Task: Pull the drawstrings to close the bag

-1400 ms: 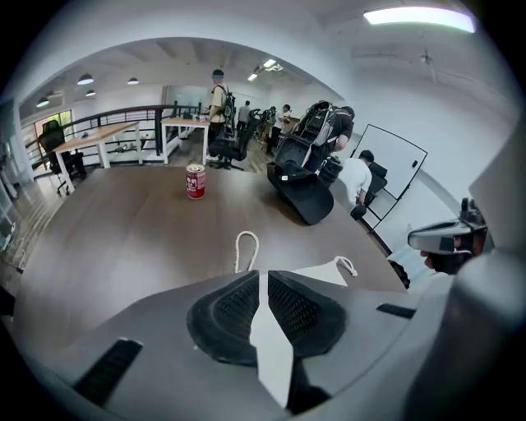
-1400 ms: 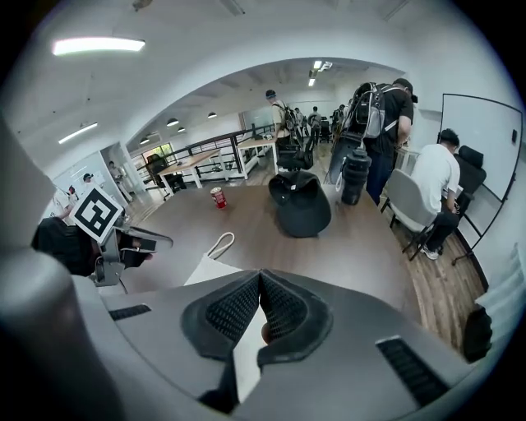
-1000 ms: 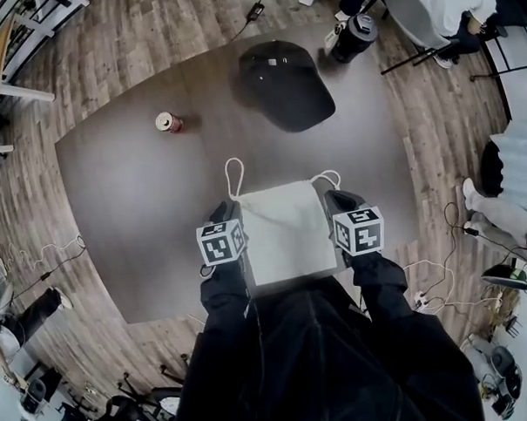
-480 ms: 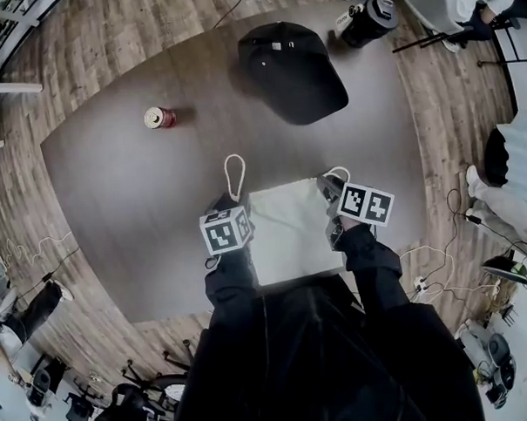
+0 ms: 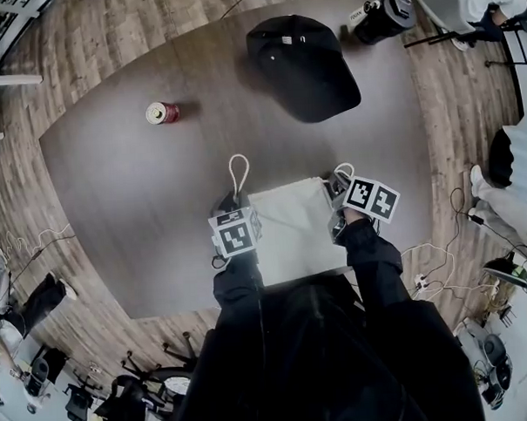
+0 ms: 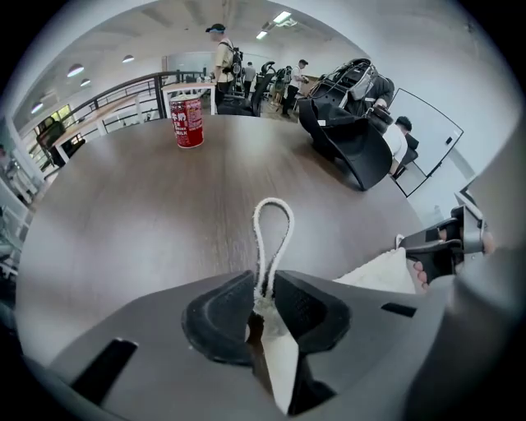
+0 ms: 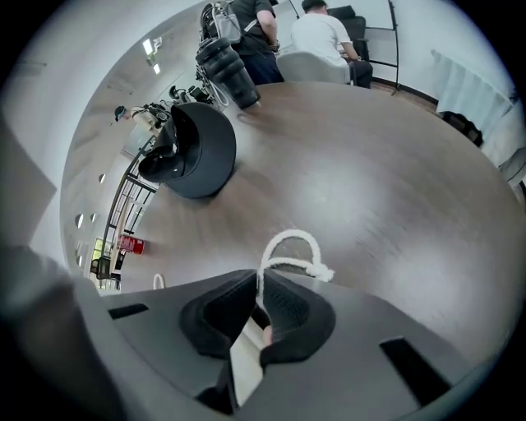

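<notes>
The bag (image 5: 290,230) lies flat at the near edge of the table (image 5: 141,211), mouth apparently ungathered. My left gripper (image 6: 263,289), jaws just closing, clamps the left drawstring (image 6: 273,234); my right gripper (image 7: 258,298) likewise clamps the right drawstring (image 7: 288,247). I judge the outward pull remains.

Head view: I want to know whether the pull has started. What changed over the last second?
Both grippers came down toward the table with the bag. The jaws of the left gripper and the right gripper have just been closing; each now pinches a bag corner at the base of its cord, the left drawstring loop and the right drawstring loop. The loops look no longer. The can and cap stayed put.
</notes>
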A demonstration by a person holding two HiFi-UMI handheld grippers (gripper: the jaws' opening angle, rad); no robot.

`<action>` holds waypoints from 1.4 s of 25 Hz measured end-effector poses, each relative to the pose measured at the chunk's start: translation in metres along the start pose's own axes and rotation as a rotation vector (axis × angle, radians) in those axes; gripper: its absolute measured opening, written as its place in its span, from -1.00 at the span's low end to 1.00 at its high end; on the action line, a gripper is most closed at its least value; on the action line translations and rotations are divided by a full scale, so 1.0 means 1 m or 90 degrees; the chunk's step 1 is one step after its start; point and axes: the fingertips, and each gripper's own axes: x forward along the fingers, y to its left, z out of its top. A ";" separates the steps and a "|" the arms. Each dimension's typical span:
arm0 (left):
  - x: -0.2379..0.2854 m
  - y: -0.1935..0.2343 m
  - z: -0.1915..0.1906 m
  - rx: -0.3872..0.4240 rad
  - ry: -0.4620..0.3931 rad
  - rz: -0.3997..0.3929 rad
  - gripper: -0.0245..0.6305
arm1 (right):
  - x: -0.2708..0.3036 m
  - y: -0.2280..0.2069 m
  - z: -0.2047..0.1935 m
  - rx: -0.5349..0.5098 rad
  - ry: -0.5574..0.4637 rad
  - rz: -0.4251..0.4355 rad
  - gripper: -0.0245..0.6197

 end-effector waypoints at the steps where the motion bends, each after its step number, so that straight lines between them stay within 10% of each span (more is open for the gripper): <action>1: 0.000 0.003 0.000 0.004 0.001 0.008 -0.69 | 0.000 0.001 0.000 -0.005 -0.002 0.003 -0.80; 21: -0.077 0.004 0.016 -0.113 -0.133 -0.069 -0.81 | -0.093 0.056 0.011 -0.075 -0.127 0.211 -0.84; 35: -0.231 -0.017 0.057 -0.127 -0.354 -0.106 -0.81 | -0.228 0.075 0.017 -0.141 -0.284 0.268 -0.84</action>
